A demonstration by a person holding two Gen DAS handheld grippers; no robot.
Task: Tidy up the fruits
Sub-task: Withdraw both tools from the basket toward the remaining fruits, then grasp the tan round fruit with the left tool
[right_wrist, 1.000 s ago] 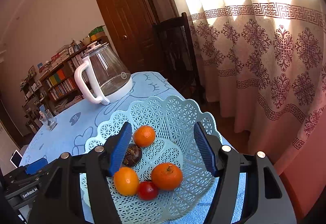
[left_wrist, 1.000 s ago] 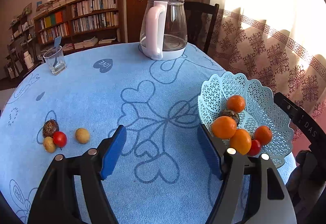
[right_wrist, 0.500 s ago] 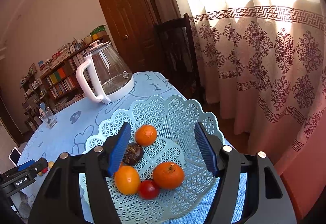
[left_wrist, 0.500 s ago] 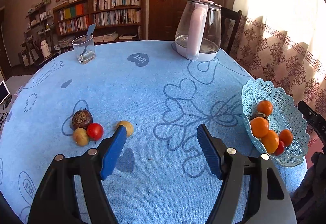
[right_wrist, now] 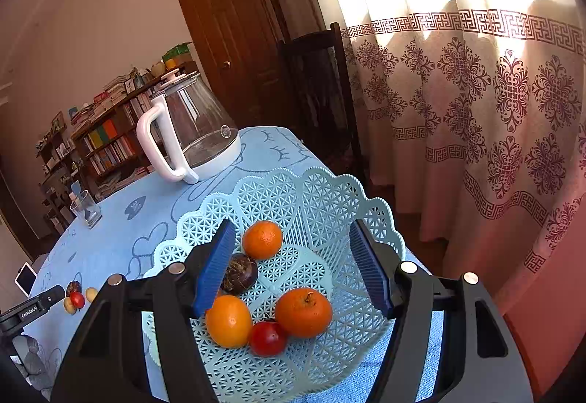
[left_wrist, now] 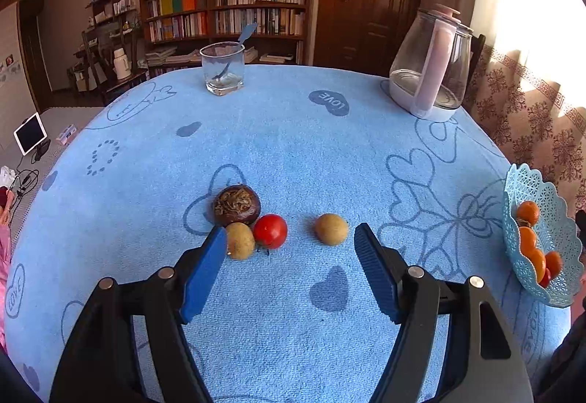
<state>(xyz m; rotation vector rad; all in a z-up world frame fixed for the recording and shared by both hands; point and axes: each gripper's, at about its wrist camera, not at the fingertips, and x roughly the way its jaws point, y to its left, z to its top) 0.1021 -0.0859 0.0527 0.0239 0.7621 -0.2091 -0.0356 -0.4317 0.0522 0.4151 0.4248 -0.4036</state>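
Note:
In the left wrist view my left gripper [left_wrist: 289, 249] is open and empty, low over the blue tablecloth. Just ahead lie a red tomato [left_wrist: 270, 230], a yellow fruit [left_wrist: 240, 240] by the left finger, a dark wrinkled fruit [left_wrist: 236, 204] and another yellow fruit [left_wrist: 331, 229]. The light blue lattice basket [left_wrist: 549, 205] stands at the right edge. In the right wrist view my right gripper [right_wrist: 291, 265] is open and empty above the basket [right_wrist: 322, 190], which holds three oranges [right_wrist: 262, 239], a dark fruit [right_wrist: 240, 273] and a red tomato [right_wrist: 267, 338].
A glass kettle [left_wrist: 430, 73] stands at the back right of the table, a drinking glass with a spoon [left_wrist: 222, 67] at the back. A dark chair [right_wrist: 318, 102] and patterned curtain [right_wrist: 476, 91] lie beyond the table's right edge. Bookshelves line the far wall.
My left gripper has swung left, away from the basket, and now faces the loose fruits, which are close between its fingers. The right gripper has hardly moved over the basket.

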